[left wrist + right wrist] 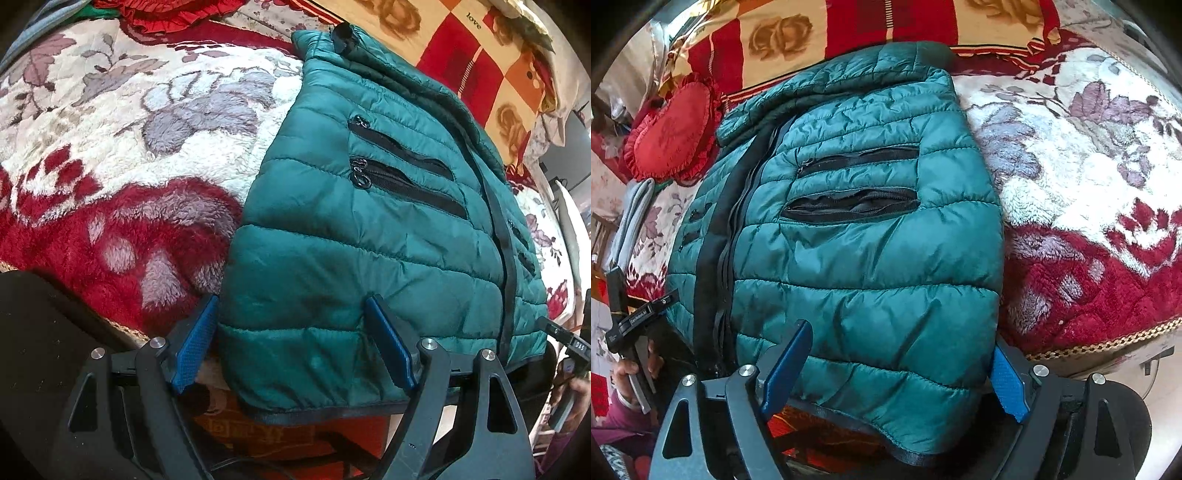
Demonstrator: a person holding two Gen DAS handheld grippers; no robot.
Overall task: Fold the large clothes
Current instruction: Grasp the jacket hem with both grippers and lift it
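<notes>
Soft daylight is filling the room, and both pictures are looking bright and clear. The shiny green jacket (369, 240) is catching the light and showing pale, glossy patches on its puffy rows. Small dark shadows are sitting in its folds and under its near edge. The fluffy blanket (1089, 166) is glowing almost white in the right wrist view. Both round lenses are bending everything, so straight lines are curving near the edges, and the corners are going black. The far edges are looking a bit smeared and fuzzy.
</notes>
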